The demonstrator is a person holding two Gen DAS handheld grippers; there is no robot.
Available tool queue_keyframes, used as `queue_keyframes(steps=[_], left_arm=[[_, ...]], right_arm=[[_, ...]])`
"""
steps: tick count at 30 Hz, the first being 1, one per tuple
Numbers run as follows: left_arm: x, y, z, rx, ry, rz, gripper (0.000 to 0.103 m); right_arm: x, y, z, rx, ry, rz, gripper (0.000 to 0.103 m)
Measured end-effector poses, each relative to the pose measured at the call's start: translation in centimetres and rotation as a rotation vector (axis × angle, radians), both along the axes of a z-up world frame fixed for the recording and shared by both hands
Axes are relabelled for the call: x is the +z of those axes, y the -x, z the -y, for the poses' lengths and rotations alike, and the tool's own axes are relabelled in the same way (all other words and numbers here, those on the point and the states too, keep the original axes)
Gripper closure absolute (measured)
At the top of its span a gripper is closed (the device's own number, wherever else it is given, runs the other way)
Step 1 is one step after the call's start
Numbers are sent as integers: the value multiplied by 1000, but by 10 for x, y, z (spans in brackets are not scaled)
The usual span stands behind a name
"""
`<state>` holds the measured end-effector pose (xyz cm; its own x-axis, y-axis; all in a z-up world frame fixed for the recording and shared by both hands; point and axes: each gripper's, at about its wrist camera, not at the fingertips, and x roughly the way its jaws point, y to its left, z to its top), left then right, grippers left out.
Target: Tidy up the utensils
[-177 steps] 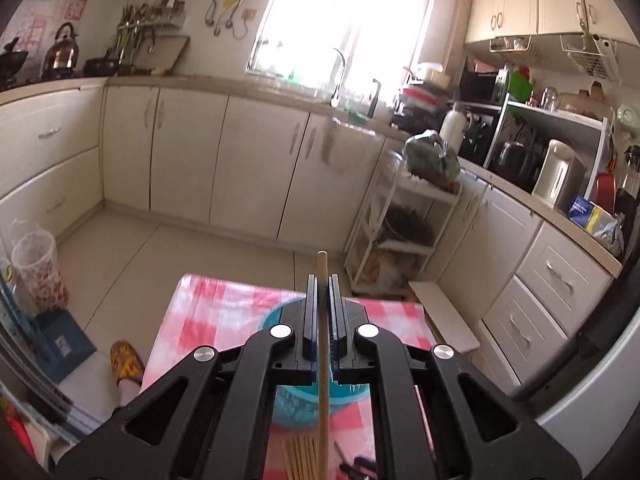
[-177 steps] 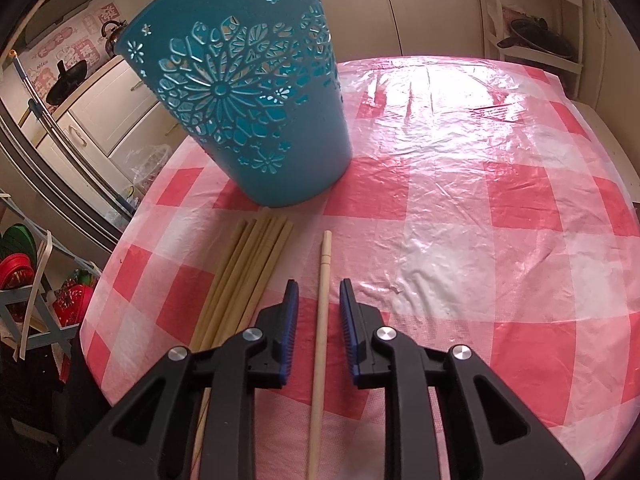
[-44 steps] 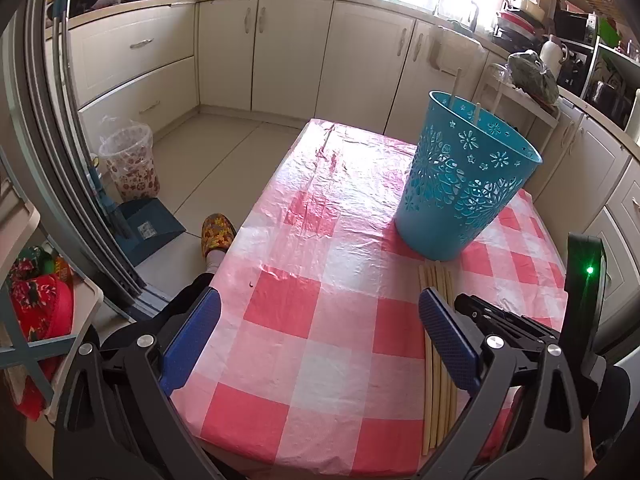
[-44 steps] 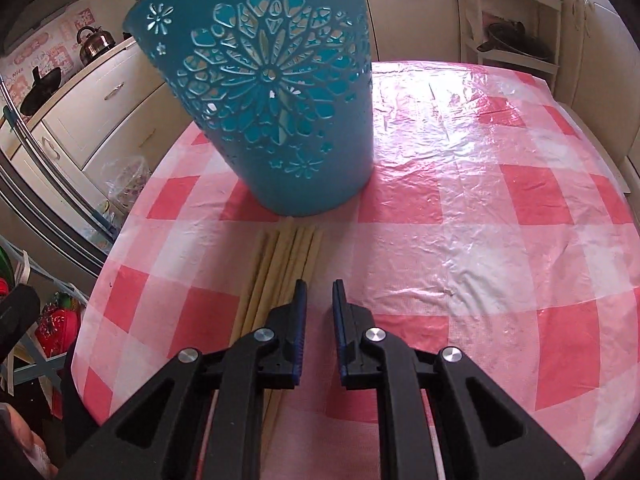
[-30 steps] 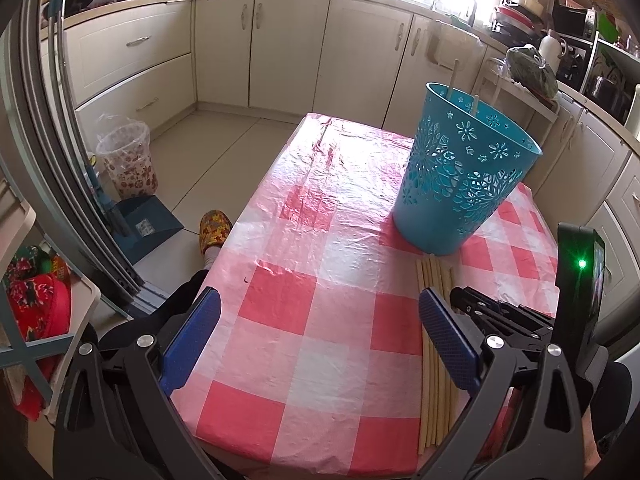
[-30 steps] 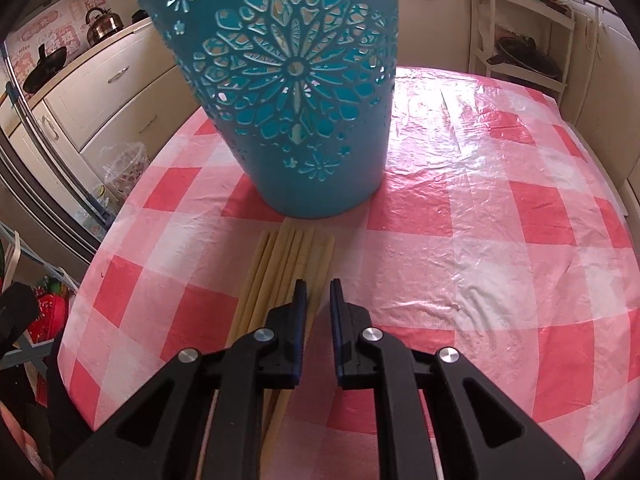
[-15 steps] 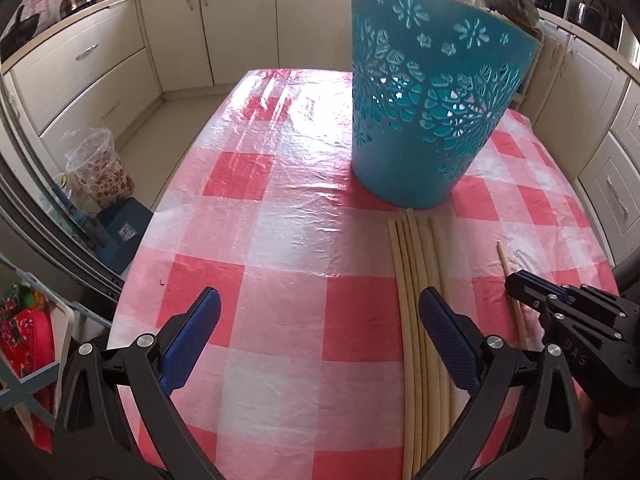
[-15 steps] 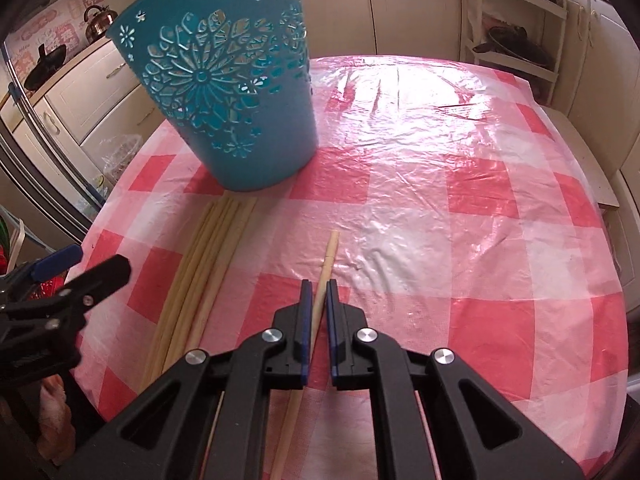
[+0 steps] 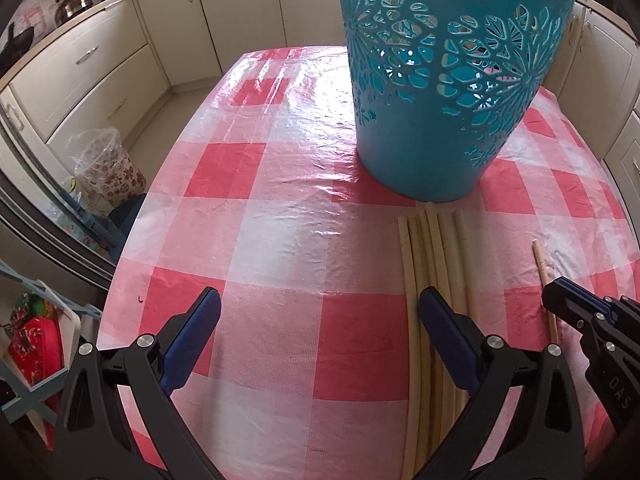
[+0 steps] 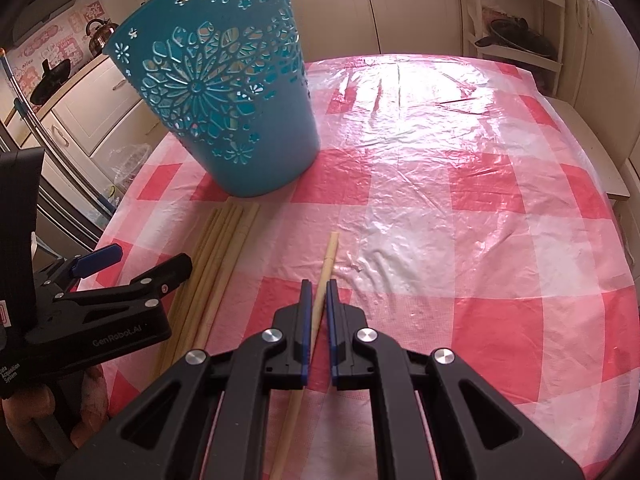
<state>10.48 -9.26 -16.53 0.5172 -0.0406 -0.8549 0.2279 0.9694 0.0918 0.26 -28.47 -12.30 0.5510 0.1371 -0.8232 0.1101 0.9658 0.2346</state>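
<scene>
A teal cut-out basket (image 9: 448,80) stands on the red-and-white checked tablecloth (image 9: 280,240); it also shows in the right wrist view (image 10: 236,112). A bundle of several wooden chopsticks (image 9: 436,280) lies in front of it, also in the right wrist view (image 10: 216,264). My left gripper (image 9: 320,316) is open wide, low over the cloth, its right finger over the bundle. My right gripper (image 10: 316,300) is shut on a single chopstick (image 10: 327,256) that lies apart to the right of the bundle; it also shows in the left wrist view (image 9: 544,276).
The table's left edge (image 9: 132,248) drops to the floor, where a bagged bin (image 9: 108,172) stands. Cream kitchen cabinets (image 9: 120,60) line the walls. A white shelf rack (image 10: 516,40) stands beyond the table's far right corner.
My left gripper has moved closer to the basket and lower over the bundle. My right gripper has stayed closed on the single chopstick, shifted slightly.
</scene>
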Motion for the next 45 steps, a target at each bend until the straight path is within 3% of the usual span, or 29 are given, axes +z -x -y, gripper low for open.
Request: queue_keyframes(steps=[10, 16, 21, 25, 29, 33, 37, 38, 39, 41, 43, 44, 45], left_arm=[[-4, -7, 0, -1, -19, -5, 9], [-1, -8, 7, -71, 30, 0, 39], [1, -8, 9, -125, 71, 3, 81], [1, -9, 5, -139, 78, -10, 83], [2, -9, 6, -130, 45, -10, 78], [1, -6, 10, -175, 40, 5, 88], [1, -4, 12, -188, 27, 15, 87], [1, -4, 13, -187, 15, 21, 83], [1, -3, 14, -179, -12, 33, 70], [1, -4, 13, -158, -43, 50, 60], [1, -6, 10, -165, -20, 42, 62], [1, -6, 10, -181, -11, 40, 68], [1, -7, 10, -199, 2, 35, 81]], right_arm=[[0, 1, 1, -2, 2, 5, 95], [0, 2, 1, -6, 6, 12, 95], [0, 2, 0, -8, 5, 14, 95], [0, 2, 1, -9, 4, 13, 95], [-1, 2, 1, -9, 4, 14, 95], [-1, 2, 1, -9, 4, 16, 95], [0, 2, 2, -11, 7, 20, 95], [-1, 1, 1, -11, 8, 20, 95], [-1, 1, 1, -11, 9, 21, 95], [-1, 0, 1, -10, 11, 24, 94], [-1, 0, 1, -10, 11, 27, 93], [-1, -1, 1, -7, 9, 30, 91], [-1, -1, 0, -3, 8, 32, 89]])
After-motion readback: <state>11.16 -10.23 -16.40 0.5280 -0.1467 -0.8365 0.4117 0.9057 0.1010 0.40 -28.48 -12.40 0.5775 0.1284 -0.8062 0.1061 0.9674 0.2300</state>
